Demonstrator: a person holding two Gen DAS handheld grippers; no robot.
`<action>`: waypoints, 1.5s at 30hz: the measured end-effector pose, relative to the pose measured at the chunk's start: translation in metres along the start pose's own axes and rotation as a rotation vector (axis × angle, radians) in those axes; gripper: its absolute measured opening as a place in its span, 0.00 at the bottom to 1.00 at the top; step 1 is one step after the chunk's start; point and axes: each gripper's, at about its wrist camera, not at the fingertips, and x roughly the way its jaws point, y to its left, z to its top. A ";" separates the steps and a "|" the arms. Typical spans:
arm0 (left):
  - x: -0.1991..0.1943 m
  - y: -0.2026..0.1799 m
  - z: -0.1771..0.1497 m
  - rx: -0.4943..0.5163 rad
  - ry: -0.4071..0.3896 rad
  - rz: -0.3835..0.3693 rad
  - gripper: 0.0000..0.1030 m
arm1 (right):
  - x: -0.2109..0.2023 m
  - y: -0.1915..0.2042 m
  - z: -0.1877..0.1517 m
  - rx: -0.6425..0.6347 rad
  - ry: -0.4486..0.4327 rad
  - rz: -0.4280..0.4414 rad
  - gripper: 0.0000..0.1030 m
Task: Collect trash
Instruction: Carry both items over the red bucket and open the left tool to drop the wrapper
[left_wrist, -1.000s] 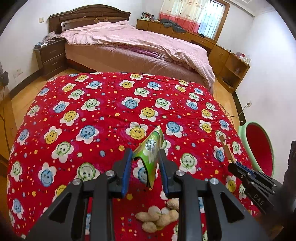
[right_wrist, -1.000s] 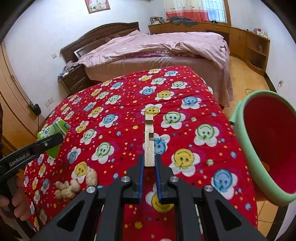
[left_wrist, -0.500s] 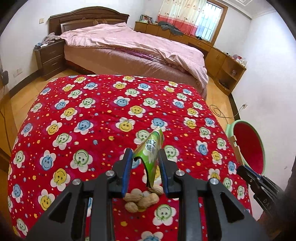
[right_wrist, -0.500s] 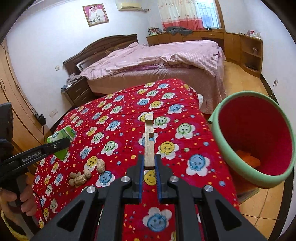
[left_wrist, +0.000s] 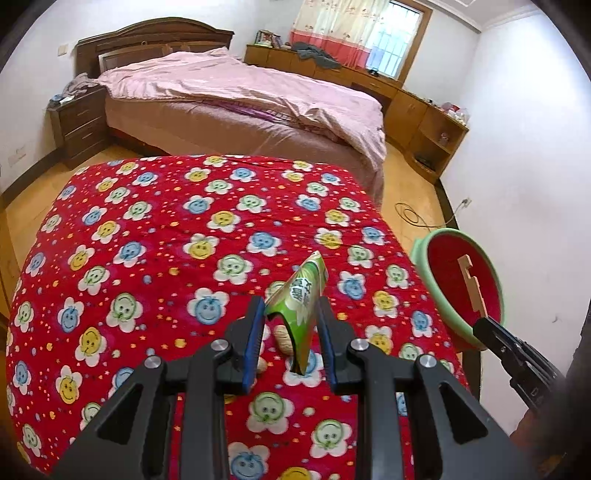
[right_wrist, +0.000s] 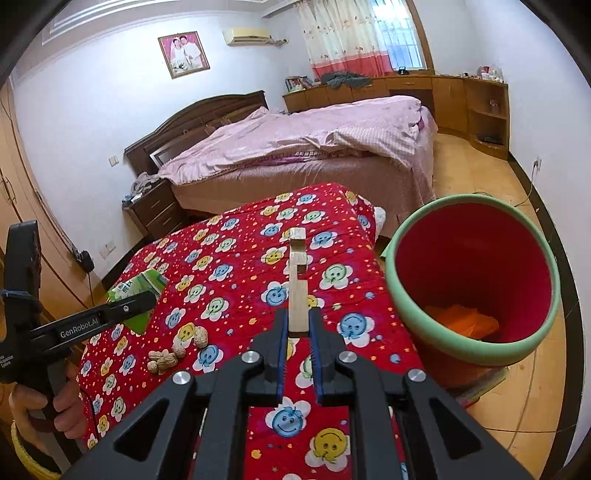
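"GenRobot.AI" on the left gripper (right_wrist: 149, 300) arm

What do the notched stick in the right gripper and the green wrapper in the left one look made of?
The notched stick looks like bare, pale, matte wood. The green wrapper looks like thin glossy plastic or foil film: printed, creased and folded.

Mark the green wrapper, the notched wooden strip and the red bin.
green wrapper (left_wrist: 301, 295): left wrist view, printed face between the gripper fingers.
notched wooden strip (right_wrist: 297, 295): right wrist view, shaft below the notch.
red bin (right_wrist: 476, 350): right wrist view, near part of the green rim.
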 end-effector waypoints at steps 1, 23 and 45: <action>-0.001 -0.004 0.000 0.006 0.000 -0.005 0.27 | -0.002 -0.002 0.000 0.002 -0.003 0.000 0.12; 0.017 -0.087 0.013 0.143 0.009 -0.112 0.27 | -0.043 -0.072 0.002 0.124 -0.118 -0.064 0.12; 0.081 -0.174 0.022 0.291 0.086 -0.170 0.27 | -0.045 -0.147 0.007 0.221 -0.118 -0.152 0.12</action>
